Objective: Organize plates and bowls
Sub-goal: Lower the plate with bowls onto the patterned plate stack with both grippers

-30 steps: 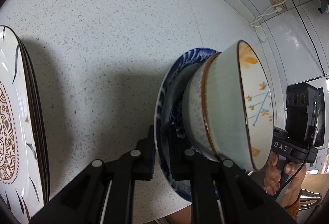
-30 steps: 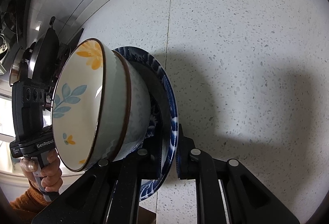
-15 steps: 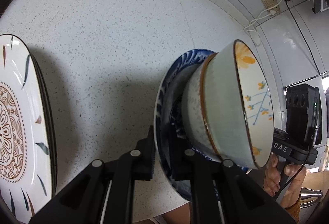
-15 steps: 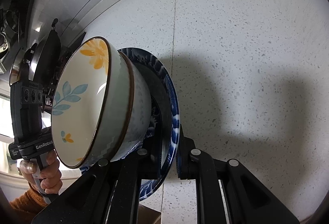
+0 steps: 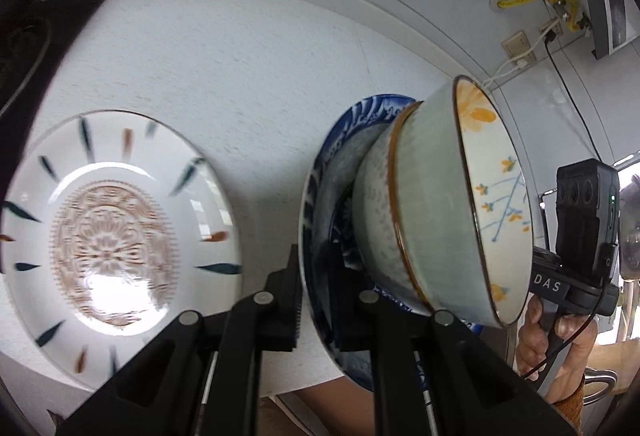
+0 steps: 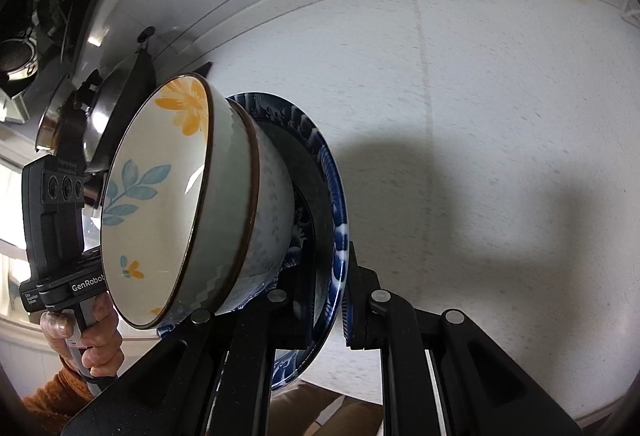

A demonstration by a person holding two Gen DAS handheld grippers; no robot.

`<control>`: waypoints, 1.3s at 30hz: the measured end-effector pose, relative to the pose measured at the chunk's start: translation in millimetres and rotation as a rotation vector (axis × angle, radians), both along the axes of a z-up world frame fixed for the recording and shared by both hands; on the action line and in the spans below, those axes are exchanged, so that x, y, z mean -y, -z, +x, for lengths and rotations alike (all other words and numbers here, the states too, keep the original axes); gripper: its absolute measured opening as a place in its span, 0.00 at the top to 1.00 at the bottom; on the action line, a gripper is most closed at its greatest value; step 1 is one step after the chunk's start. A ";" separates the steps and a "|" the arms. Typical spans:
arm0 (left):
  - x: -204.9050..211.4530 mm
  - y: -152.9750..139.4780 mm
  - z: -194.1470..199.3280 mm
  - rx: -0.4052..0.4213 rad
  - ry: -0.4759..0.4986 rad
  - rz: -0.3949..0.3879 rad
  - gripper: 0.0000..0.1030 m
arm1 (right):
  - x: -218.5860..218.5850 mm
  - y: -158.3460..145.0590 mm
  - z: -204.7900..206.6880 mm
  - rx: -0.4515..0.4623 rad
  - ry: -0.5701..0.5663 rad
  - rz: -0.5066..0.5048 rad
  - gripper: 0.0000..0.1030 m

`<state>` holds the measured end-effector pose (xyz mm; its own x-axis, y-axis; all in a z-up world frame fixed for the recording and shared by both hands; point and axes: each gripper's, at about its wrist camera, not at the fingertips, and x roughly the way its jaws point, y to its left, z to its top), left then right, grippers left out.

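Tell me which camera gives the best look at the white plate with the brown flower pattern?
The left wrist view. The white patterned plate lies face-up on the counter there, almost whole, slightly blurred. The right wrist view does not show it at all, only the blue plate and stacked bowls.

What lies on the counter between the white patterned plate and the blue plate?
Nothing: in the left wrist view, only bare speckled counter separates the white patterned plate from the blue plate, besides one finger of the left tool.
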<state>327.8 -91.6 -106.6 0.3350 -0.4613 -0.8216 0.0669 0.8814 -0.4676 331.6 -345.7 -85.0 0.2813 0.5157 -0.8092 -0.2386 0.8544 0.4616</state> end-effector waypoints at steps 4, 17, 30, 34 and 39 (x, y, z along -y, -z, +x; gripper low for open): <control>-49.4 -12.1 -10.5 0.014 -0.054 0.013 0.90 | -40.8 -5.4 3.8 0.018 -0.053 0.012 0.90; -170.4 -3.0 -32.5 -0.009 -0.204 0.040 0.90 | -159.7 7.7 10.7 -0.005 -0.186 0.037 0.90; -177.1 34.9 -20.0 -0.064 -0.212 0.023 0.90 | -176.3 35.1 9.6 -0.057 -0.185 0.000 0.90; -174.1 44.3 -14.7 -0.077 -0.206 0.021 0.90 | -177.3 41.1 11.4 -0.069 -0.171 -0.007 0.90; -172.5 53.2 -10.4 -0.089 -0.202 0.020 0.89 | -182.5 46.6 14.9 -0.077 -0.159 -0.014 0.90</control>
<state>317.4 80.9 -159.9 0.3449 -0.3759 -0.8601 -0.1526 0.8817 -0.4465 346.4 -163.2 -131.5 0.1336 0.5373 -0.8327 -0.3357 0.8151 0.4721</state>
